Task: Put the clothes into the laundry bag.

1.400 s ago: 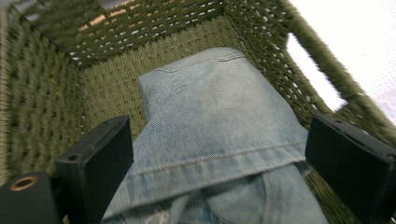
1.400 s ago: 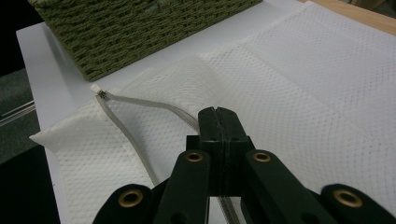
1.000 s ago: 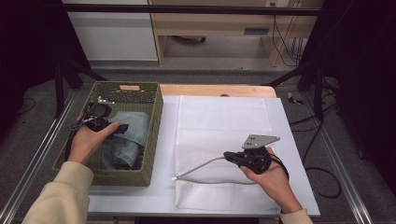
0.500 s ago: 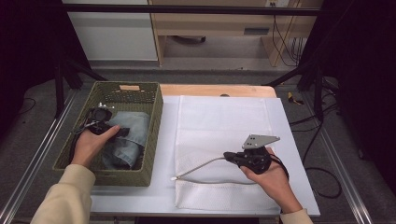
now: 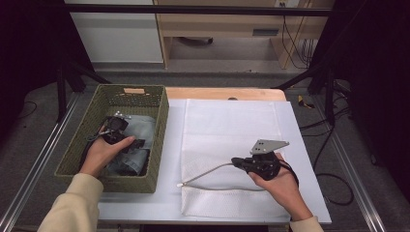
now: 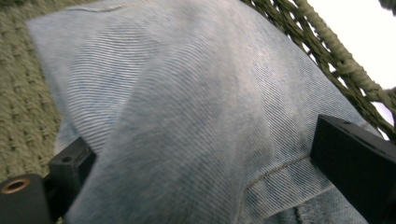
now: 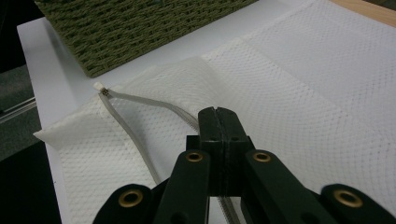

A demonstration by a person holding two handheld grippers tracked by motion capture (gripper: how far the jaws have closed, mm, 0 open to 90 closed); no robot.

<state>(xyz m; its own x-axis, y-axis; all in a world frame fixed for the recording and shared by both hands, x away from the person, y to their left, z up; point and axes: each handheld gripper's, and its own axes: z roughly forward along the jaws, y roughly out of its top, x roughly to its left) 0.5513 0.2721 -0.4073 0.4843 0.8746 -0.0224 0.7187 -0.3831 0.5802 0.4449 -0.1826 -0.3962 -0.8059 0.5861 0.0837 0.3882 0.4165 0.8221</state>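
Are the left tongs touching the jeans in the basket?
Cannot tell. In the left gripper view the left tongs stand open astride the jeans in the basket, but it is unclear whether the pads press the cloth.

The person wears cream long sleeves (image 5: 72, 208), which enter the high view at 7 and 5 o'clock. The left gripper (image 6: 205, 163) has matte black, blocky jaws with small screw holes and a brass-ringed eyelet at 8 o'clock in its own view. The right gripper (image 7: 218, 122) is black too, with linked arms pinned by four brass-ringed rivets. A grey three-cornered plate (image 5: 267, 145) with small holes tops it, and black cable loops from it.
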